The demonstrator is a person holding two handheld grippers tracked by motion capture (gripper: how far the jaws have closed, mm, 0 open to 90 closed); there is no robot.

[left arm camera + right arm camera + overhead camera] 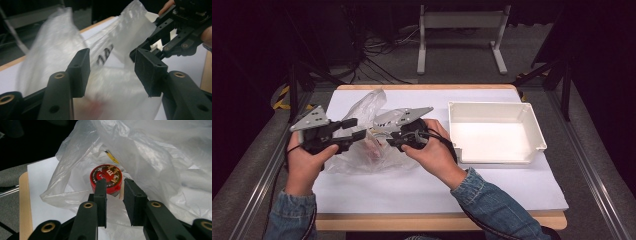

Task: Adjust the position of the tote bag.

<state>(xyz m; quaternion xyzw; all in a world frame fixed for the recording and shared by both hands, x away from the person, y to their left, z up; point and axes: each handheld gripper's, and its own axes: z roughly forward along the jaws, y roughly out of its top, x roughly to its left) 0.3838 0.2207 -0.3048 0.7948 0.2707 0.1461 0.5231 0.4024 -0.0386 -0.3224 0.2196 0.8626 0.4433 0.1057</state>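
Left gripper (354,128) was held apart, nothing gripped, beside the plastic bag (362,112) on the surface (422,185). Right gripper (113,195) (jaws narrow, not clamped) was pointed at the red-lidded jar (106,177) inside the bag.

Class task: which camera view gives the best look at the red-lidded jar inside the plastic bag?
The right gripper view: the red-lidded jar sits centred in the open plastic bag, its lid facing the camera. The high view shows a faint pinkish patch through the bag; the left gripper view shows a blurred reddish smudge.
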